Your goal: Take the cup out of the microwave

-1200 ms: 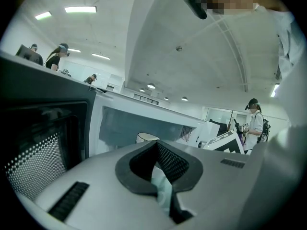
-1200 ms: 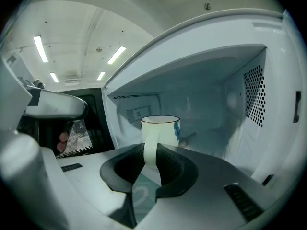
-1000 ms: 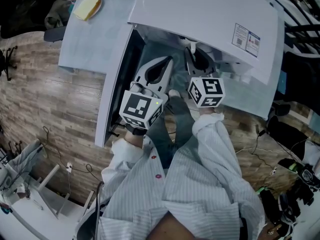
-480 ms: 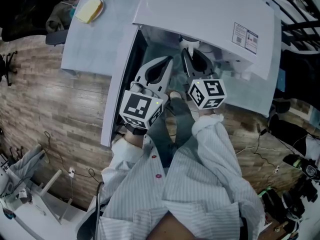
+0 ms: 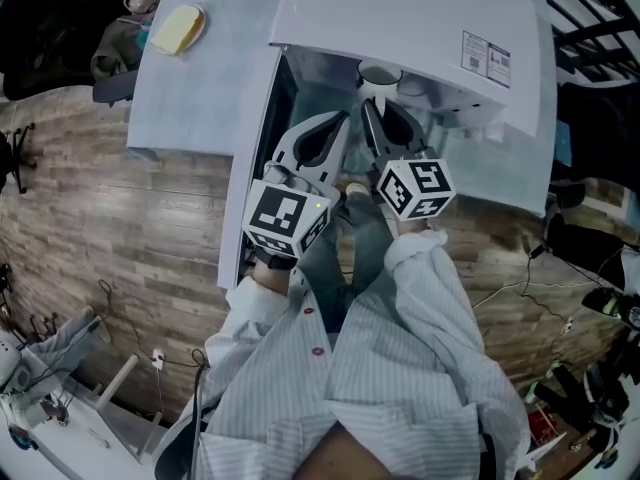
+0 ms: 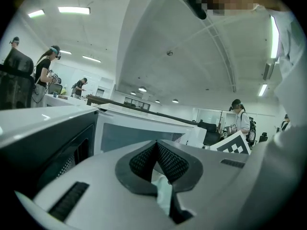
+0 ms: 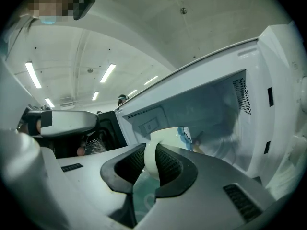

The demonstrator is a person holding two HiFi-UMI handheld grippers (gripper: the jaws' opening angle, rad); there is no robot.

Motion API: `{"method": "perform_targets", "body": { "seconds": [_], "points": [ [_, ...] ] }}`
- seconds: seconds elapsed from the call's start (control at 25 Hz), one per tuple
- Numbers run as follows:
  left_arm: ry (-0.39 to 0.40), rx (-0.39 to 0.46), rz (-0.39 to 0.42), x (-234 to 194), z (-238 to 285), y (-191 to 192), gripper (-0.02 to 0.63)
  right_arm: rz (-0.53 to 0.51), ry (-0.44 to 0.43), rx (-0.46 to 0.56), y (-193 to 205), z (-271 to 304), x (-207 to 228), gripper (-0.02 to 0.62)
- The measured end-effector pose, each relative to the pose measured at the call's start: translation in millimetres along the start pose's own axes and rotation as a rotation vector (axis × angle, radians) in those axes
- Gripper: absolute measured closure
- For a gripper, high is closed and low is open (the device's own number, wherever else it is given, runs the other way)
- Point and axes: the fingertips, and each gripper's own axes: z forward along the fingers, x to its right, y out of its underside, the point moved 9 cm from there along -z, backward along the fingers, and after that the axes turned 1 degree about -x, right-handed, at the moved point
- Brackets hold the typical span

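Cup caught by its handle at the mouth of the open microwave.

On the far left a yellow block (image 5: 176, 28) lies on the pale counter (image 5: 205, 83) beside the microwave (image 5: 400, 18), whose door (image 5: 250, 163) hangs wide open toward that side. The left gripper (image 6: 156, 143) hovers just in front of the opening, by the door, its jaws pressed together with nothing between them. Just to its right, the right gripper (image 7: 150, 150) reaches into the cavity. Its jaws have just been closing, and the pads pinch the curved handle (image 7: 149, 163) of the white cup (image 7: 170, 135). The cup stands upright inside the cavity, near its front edge, under the microwave's top. The person's striped sleeves (image 5: 430, 298) trail back from both grippers.
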Motion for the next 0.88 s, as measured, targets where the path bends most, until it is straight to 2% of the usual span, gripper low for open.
{"method": "perform_targets", "body": {
  "seconds": [0.44,0.88],
  "points": [
    [0.059,0.003,0.019,16.7,-6.8,-6.8,0.597,0.023,0.027,0.02,1.1,-35.9,-16.6,0.514],
    [0.054,0.018,-0.018,46.2,-3.4,-12.1,0.597,0.044,-0.015,0.032,-16.1,-90.0,-15.1,0.514]
  ]
}}
